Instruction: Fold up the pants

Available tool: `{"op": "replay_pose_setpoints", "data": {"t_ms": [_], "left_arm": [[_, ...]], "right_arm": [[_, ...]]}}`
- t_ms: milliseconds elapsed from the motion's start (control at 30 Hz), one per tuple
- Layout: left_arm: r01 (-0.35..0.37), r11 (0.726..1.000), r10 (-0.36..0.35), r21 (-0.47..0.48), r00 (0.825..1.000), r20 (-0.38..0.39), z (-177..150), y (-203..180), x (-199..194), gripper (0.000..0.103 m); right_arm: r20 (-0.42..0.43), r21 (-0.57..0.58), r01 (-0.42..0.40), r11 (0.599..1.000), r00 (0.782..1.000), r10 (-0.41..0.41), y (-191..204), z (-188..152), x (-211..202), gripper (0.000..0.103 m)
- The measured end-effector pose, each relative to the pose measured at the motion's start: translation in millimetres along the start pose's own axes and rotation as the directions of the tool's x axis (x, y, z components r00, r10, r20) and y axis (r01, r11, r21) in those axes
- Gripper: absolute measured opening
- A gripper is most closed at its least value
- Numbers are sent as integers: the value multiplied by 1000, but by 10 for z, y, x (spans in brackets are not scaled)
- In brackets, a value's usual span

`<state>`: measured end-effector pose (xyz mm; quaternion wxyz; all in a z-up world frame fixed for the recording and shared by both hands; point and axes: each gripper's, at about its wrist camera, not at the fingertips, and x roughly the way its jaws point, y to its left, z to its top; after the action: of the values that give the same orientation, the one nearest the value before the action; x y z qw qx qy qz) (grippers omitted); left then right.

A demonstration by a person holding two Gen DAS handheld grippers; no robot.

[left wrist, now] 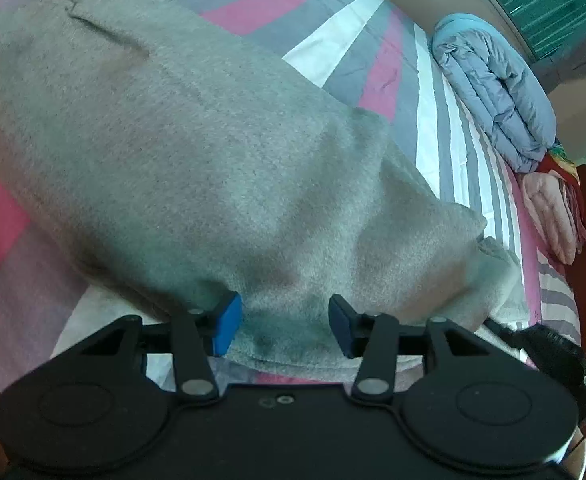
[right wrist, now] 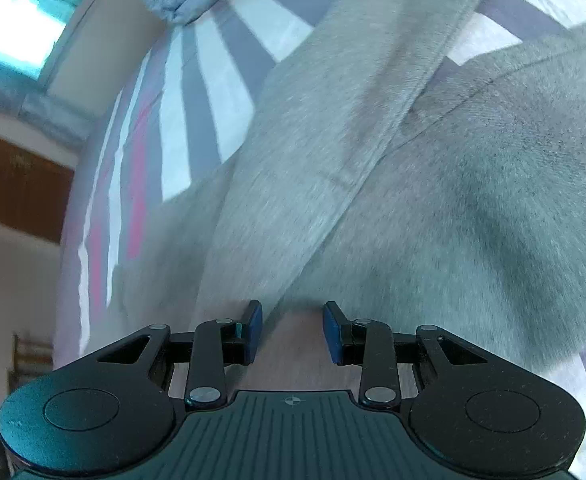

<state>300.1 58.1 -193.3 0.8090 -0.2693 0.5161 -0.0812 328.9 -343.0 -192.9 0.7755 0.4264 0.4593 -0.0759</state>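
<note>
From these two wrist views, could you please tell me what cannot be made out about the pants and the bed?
- Left wrist view: the pants' near hem is hidden by the left gripper body.
- Right wrist view: motion blur smears the pants; their full shape runs past the frame edge.
- Both views: the striped bedsheet under the pants is covered.
- Left wrist view: the pink bundle is too small to identify.

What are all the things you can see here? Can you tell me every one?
pants: one, grey, fuzzy, spread on the bed.
bedsheet: one, pink, grey and white stripes, under the pants.
blue quilt: one, light blue, folded, at the bed's far edge.
pink quilt: one, pale pink, folded beside the blue one.
left gripper: one, black with blue pads, open over the pants' edge.
right gripper: one, black with blue pads, open, holding nothing.
</note>
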Motion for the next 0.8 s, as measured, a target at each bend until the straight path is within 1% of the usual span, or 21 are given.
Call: {"op": "replay_pose_setpoints", "data": {"t_ms": [67, 167, 233, 300, 367, 400, 433, 500, 533, 567, 633, 667, 700, 733, 767, 800], "left_arm": [[-7, 1000, 7, 6, 1000, 1, -3, 6, -13, 39], [-21, 1000, 21, 7, 1000, 3, -8, -40, 17, 40], [-28, 1000, 28, 13, 1000, 5, -9, -59, 26, 40], [-33, 999, 33, 17, 999, 7, -12, -79, 39, 40], [-36, 999, 35, 19, 999, 7, -10, -83, 39, 40], [-34, 999, 34, 16, 999, 7, -9, -83, 42, 40], [-33, 999, 33, 15, 999, 8, -10, -81, 44, 40], [-35, 999, 35, 18, 999, 8, -12, -86, 49, 40], [-37, 999, 37, 21, 999, 8, -14, -90, 51, 40], [-38, 999, 38, 23, 999, 8, -13, -86, 50, 40], [-36, 999, 36, 21, 999, 8, -12, -82, 45, 40], [-35, 999, 34, 20, 999, 7, -9, -80, 43, 40], [-31, 999, 31, 17, 999, 5, -5, -72, 44, 40], [-29, 999, 29, 14, 1000, 4, -2, -66, 45, 40], [-28, 1000, 28, 13, 1000, 3, 0, -63, 50, 40], [-30, 999, 30, 16, 1000, 2, 0, -67, 56, 40]], "right_arm": [[32, 97, -84, 992, 996, 81, -108, 52, 24, 34], [64, 154, -127, 980, 991, 119, -194, 96, 59, 34], [77, 188, -140, 972, 989, 128, -251, 110, 78, 34], [99, 238, -158, 958, 986, 138, -431, 126, -35, 34], [60, 288, -176, 941, 984, 166, -500, 57, 7, 34], [40, 278, -169, 945, 986, 165, -473, 36, 16, 34], [38, 250, -157, 956, 988, 152, -458, 4, -28, 34], [58, 222, -151, 963, 988, 142, -457, -15, -90, 34], [54, 237, -169, 957, 985, 161, -470, -28, -68, 34], [46, 262, -203, 944, 979, 198, -488, -33, -23, 34], [78, 319, -268, 909, 963, 257, -522, -30, 52, 33], [96, 335, -289, 897, 957, 272, -555, -15, 74, 33], [126, 364, -300, 882, 954, 272, -609, -13, 61, 32], [170, 385, -315, 868, 948, 268, -664, -22, 10, 12], [197, 382, -321, 867, 945, 263, -696, -14, -48, 7], [232, 356, -325, 876, 939, 255, -700, -13, -137, 7]]}}
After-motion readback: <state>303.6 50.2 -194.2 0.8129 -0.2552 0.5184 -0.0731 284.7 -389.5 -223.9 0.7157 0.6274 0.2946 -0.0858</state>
